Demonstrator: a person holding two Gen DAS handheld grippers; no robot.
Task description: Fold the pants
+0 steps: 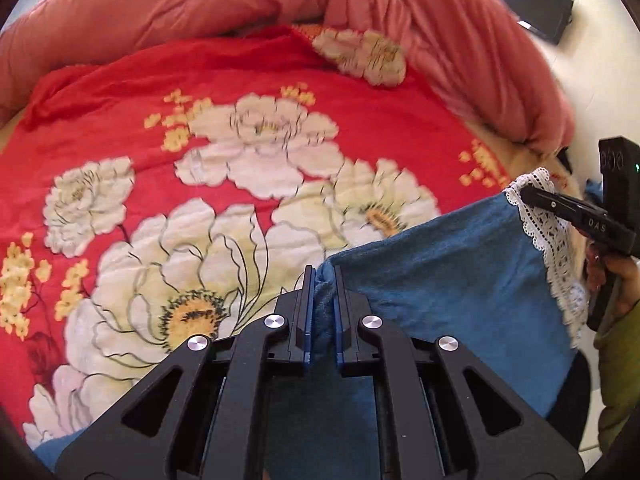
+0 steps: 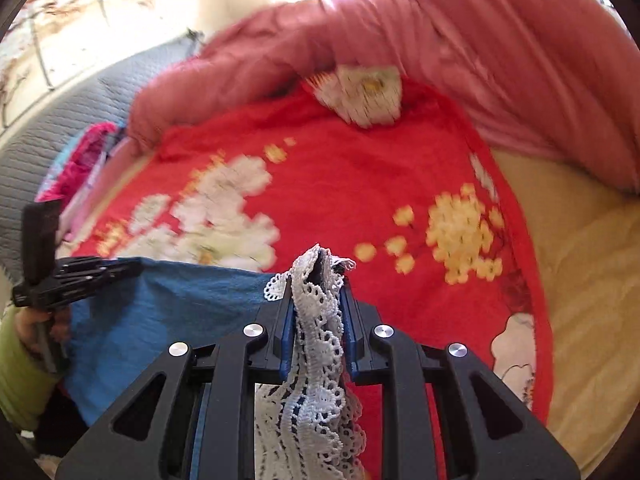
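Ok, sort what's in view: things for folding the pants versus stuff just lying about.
For the job:
blue pants
lace trim
left hand-held gripper
right hand-held gripper

Lying about:
floral blanket
pink quilt
grey cover
black box

A red blanket printed with large white and yellow flowers is covering most of the bed. A rumpled pink quilt is lying bunched along its far edge. In the right wrist view, a cream sheet is showing to the right of the blanket. A grey quilted headboard is curving along the left, with bright pink fabric lying beside it. A pale wall with a branch pattern is standing behind, and strong daylight is washing it out. In the left wrist view, a black box is sitting on the light floor at upper right.
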